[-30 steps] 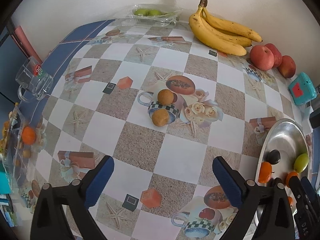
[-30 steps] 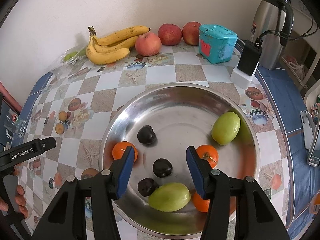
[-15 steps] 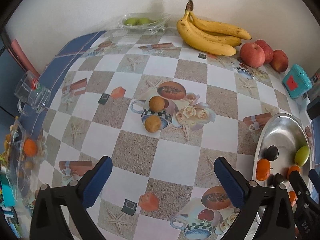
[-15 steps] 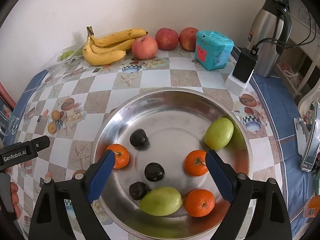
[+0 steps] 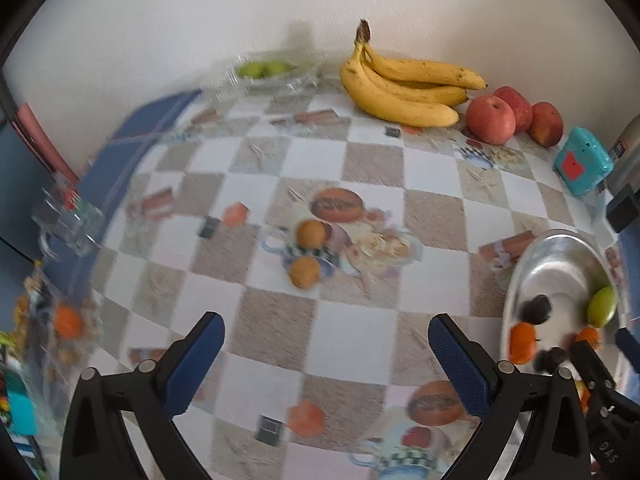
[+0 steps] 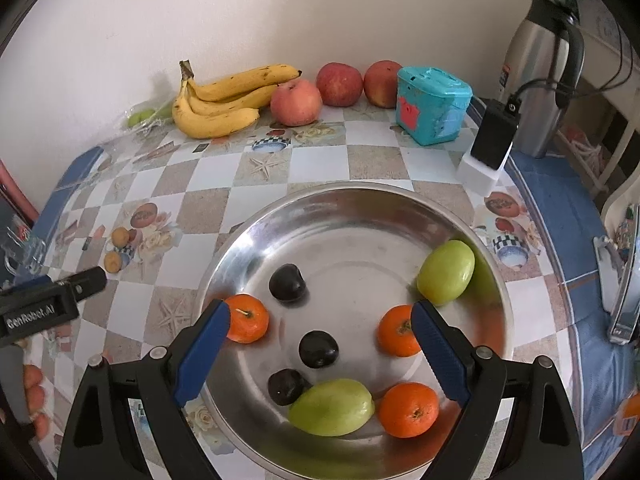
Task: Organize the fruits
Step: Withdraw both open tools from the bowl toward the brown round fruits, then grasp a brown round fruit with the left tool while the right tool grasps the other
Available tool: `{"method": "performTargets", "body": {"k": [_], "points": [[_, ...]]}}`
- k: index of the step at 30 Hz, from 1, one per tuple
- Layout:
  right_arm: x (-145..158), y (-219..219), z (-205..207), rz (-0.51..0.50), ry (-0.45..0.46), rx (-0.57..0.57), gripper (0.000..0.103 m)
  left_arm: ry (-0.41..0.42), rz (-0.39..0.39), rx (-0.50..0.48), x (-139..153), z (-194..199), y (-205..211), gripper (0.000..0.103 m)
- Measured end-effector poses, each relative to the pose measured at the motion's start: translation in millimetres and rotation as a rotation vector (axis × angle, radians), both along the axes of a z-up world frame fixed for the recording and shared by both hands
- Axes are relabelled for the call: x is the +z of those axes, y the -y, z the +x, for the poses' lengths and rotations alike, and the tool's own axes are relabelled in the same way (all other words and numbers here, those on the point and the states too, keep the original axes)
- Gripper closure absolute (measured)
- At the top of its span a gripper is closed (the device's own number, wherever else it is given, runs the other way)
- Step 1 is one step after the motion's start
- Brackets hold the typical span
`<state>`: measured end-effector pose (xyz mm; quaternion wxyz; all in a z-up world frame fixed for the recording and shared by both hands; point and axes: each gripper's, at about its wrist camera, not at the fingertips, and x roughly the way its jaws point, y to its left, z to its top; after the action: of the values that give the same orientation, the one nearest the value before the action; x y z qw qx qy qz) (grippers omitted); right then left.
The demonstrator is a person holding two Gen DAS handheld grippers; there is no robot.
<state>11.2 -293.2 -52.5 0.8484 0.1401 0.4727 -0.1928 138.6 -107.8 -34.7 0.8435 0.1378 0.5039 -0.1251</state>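
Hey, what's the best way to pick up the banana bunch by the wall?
Grip the banana bunch across its thick middle, coming down from above. It lies flat, the fingers curving together toward the wall, so jaws set across the curve span the whole bunch. The stem sticks up but looks too thin to hold reliably.

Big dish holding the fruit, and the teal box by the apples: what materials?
Dish: looks like polished metal, probably stainless steel; its wall mirrors the fruit colours and shows bright glare. Teal box: looks like moulded plastic, semi-gloss, uniform colour with rounded edges.
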Motion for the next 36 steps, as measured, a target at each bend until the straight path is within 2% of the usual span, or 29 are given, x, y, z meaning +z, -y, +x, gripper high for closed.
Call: {"method": "performTargets", "body": {"k": [5,12,26,36], "points": [[0,-4,3,0.001,-0.008,0.023,0.011,0.08,0.051,0.0,12,11,-16,0.0],[4,-16,8,0.029,0.027,0.056,0.011,0.081,0.077,0.076,10,34,-54,0.0],[2,-57,26,0.049,0.03,0.173,0.011,-0.001,-0.004,0.278,-3,70,-130,0.0],[-6,-83,41,0.046,0.02,0.23,0.011,-0.043,-0.068,0.232,-7,73,-119,0.0]]}}
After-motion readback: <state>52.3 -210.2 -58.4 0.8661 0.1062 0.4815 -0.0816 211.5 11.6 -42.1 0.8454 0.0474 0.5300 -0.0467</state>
